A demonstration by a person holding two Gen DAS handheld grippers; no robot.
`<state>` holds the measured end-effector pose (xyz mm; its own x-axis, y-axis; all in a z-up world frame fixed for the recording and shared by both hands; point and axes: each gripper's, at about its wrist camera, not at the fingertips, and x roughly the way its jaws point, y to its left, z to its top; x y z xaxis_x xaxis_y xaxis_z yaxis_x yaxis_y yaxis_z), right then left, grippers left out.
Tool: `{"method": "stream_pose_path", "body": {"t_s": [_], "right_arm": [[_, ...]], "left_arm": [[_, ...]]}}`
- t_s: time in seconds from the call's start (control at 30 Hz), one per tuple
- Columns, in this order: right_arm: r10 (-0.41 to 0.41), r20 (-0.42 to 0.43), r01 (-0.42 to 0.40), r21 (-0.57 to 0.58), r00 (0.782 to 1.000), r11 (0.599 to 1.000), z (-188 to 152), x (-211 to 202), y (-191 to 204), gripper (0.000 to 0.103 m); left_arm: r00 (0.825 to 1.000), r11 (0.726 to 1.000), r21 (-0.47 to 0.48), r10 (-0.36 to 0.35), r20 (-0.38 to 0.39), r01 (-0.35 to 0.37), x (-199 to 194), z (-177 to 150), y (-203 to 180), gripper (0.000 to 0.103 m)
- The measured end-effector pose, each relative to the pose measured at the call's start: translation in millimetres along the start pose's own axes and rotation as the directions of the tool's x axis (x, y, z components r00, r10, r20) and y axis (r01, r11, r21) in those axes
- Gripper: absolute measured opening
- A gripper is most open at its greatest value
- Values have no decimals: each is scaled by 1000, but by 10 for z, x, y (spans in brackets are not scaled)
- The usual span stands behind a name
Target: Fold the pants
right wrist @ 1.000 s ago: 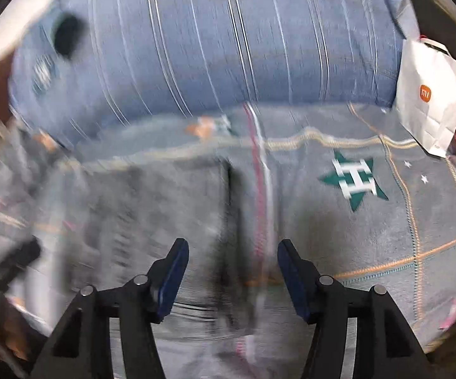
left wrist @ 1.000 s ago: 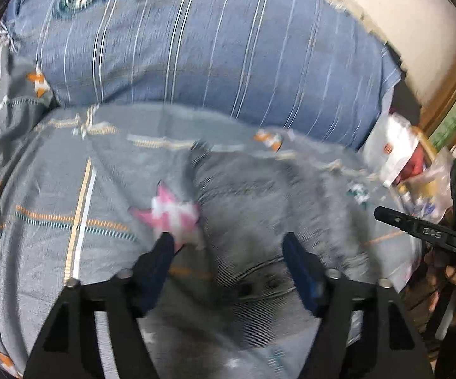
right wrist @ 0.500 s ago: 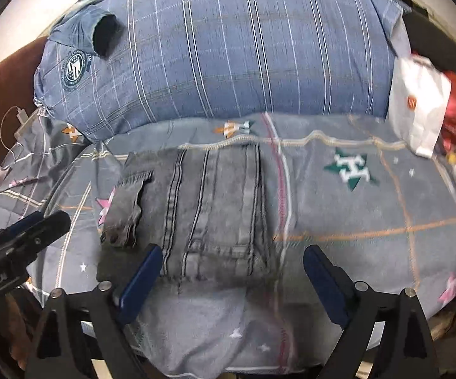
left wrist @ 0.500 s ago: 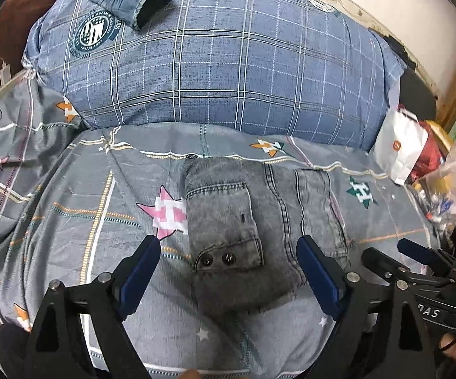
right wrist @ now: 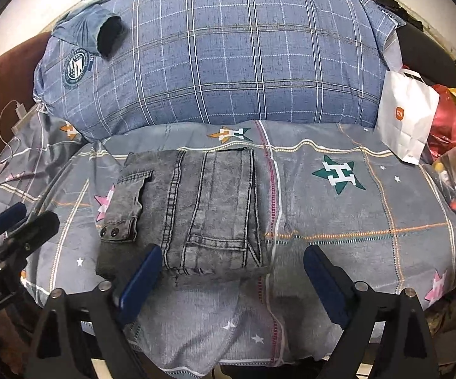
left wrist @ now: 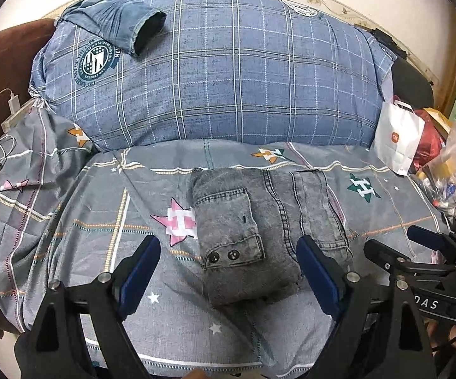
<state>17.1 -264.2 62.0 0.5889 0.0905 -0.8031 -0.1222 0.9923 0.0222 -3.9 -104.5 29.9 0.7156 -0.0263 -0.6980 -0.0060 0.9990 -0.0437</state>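
Observation:
Grey washed denim pants (left wrist: 259, 230) lie folded into a compact rectangle on the grey patterned bedsheet (left wrist: 101, 221), a flap pocket with two snaps facing up. My left gripper (left wrist: 228, 268) hovers open above the bundle's near edge, with nothing pressed by its blue pads. In the right wrist view the same pants (right wrist: 190, 211) lie left of centre, and my right gripper (right wrist: 231, 274) stands open over their near right corner, holding nothing. Each gripper shows at the edge of the other's view: the right gripper (left wrist: 417, 249) and the left gripper (right wrist: 16, 224).
A large blue plaid pillow (left wrist: 228, 72) fills the back of the bed, with a blue denim garment (left wrist: 123, 22) on its left top. A white paper bag (left wrist: 398, 135) and plastic bags (left wrist: 455, 164) crowd the right side. A charger cable (left wrist: 3, 117) lies at the left.
Both grippers have opened wider and pulled back and up from the pants, which now lie released and folded on the sheet. The views have steadied from blur.

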Motion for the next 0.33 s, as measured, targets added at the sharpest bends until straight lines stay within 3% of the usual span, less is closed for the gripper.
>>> {"method": "stream_pose_path", "body": {"t_s": [0.33], "right_arm": [[-1,-29,1,-22,1000,1000,1,118,28,93]], "left_arm": [[1000,998,56,-16,-12,17,82,42,-52,88]]}}
